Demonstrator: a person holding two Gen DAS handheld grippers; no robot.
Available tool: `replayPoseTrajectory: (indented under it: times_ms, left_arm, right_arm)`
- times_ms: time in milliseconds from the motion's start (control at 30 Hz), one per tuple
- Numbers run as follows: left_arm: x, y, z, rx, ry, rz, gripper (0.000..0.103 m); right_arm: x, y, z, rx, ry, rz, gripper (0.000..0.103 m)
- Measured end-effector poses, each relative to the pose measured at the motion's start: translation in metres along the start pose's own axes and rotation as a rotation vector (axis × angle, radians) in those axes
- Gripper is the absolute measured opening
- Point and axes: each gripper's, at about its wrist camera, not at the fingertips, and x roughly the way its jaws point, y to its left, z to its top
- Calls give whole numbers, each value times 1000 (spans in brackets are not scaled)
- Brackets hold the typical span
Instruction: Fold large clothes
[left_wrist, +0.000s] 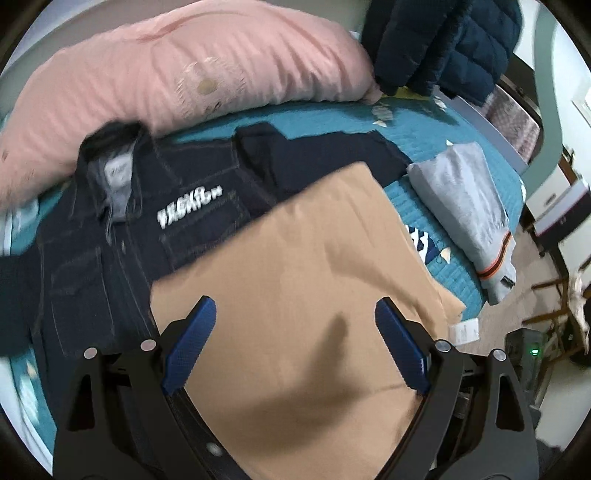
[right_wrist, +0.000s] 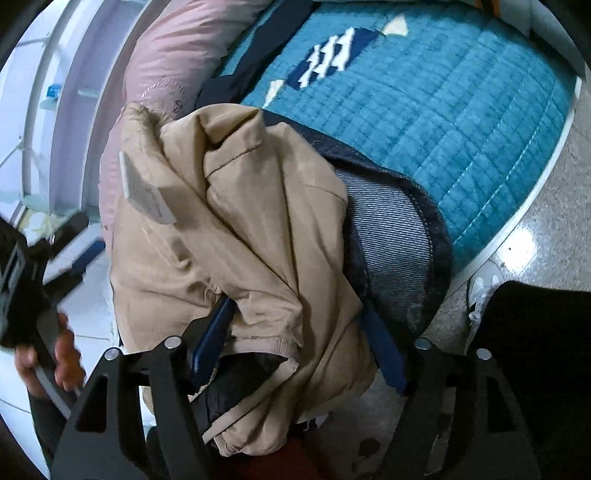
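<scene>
Both tan garment edges — bed-edge overhang.

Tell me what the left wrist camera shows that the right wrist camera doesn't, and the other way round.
Only the left wrist view shows the folded grey garment, the dark blue puffer jacket and the denim jacket's white lettering. Only the right wrist view shows a hand, a white shoe on the floor and the tan garment's white tag. Both show the tan garment, the pink pillow and the teal quilt.
</scene>
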Motion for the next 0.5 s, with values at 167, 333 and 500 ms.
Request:
replayPoseTrajectory:
  times_ms: [167,333,500]
  left_arm:
    - [20,14,33,111,55,6,88]
    - [60,27,65,183,159,-31,88]
    - [115,19,77,258,380,-188,88]
  right_arm:
    - [-5,8,-2,-31,-7,19,37]
    - [-7,19,-7,-96,-15,-49,36]
    - [-3,17,-5,-67,-2,-60,38]
